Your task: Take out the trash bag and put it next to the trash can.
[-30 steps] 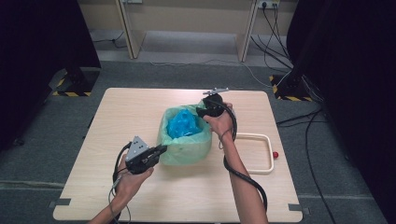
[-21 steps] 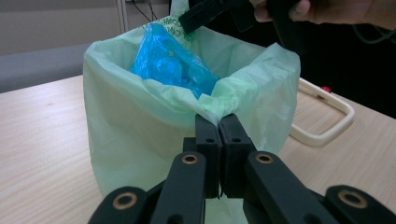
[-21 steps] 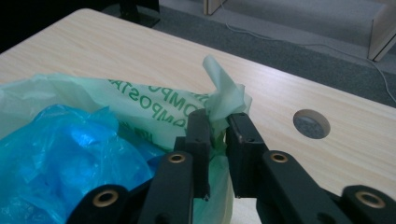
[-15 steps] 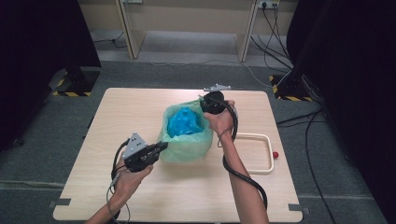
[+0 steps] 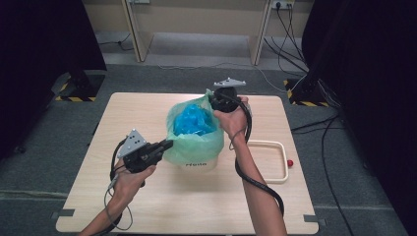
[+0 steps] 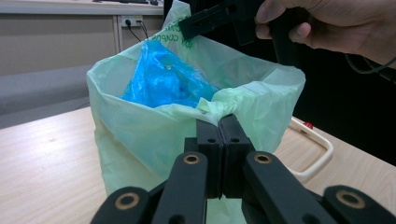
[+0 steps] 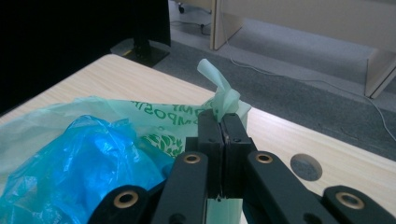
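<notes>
A pale green bag (image 5: 192, 142) lines a white bin (image 5: 199, 164) at the middle of the table, with a crumpled blue bag (image 5: 194, 120) inside it. My left gripper (image 5: 169, 144) is shut on the green bag's near-left rim; in the left gripper view its jaws (image 6: 219, 119) pinch a bunched fold of the green bag (image 6: 140, 135) in front of the blue bag (image 6: 163, 79). My right gripper (image 5: 214, 101) is shut on the far-right rim. In the right gripper view its jaws (image 7: 222, 119) clamp a twisted tab of the green bag (image 7: 163, 114) beside the blue bag (image 7: 79, 163).
A white loop-shaped frame (image 5: 268, 162) lies on the table to the right of the bin, with a small red object (image 5: 290, 162) at its right side. The table (image 5: 147, 206) has a round hole (image 7: 306, 168) near its far edge. Cables trail from both grippers.
Both hands have risen, and the green bag's rim is drawn up higher on both sides. The right gripper has come in onto the far rim.
</notes>
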A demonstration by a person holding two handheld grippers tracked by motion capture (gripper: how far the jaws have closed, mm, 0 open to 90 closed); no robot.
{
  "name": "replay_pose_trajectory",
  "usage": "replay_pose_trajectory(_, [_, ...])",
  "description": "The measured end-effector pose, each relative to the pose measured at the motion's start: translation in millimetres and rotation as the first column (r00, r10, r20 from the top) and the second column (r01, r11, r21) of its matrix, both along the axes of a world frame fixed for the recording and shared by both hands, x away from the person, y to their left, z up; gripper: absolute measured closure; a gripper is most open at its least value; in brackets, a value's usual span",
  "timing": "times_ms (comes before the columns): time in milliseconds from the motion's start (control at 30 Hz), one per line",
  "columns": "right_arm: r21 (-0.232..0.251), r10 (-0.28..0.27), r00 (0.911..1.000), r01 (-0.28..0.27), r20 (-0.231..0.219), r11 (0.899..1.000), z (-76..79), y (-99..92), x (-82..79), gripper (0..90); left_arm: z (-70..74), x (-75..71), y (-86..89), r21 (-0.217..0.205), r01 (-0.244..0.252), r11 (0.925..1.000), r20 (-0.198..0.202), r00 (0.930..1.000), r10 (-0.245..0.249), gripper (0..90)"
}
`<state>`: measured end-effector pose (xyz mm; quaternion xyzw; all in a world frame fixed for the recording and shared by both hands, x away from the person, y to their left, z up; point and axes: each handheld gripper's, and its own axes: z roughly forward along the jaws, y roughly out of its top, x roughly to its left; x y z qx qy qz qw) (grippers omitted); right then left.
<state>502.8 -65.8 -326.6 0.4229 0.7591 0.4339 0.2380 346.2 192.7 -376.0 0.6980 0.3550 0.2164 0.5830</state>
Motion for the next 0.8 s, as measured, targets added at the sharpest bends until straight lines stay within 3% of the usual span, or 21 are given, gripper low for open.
replay_pose_trajectory(267, [0.026, 0.012, 0.9996, -0.013, 0.026, 1.0, 18.7, 6.4, -3.3, 89.2, 18.4, 3.2, 16.7, 0.003, 0.008, 1.0, -0.002, 1.0, -0.008, 88.8])
replay_pose_trajectory(800, [0.045, 0.053, 0.9972, -0.055, 0.052, 0.997, 45.1, 36.8, -4.1, 89.1, 43.1, 3.2, 54.3, -0.02, -0.03, 0.9993, 0.018, 0.9994, 0.03, 88.7])
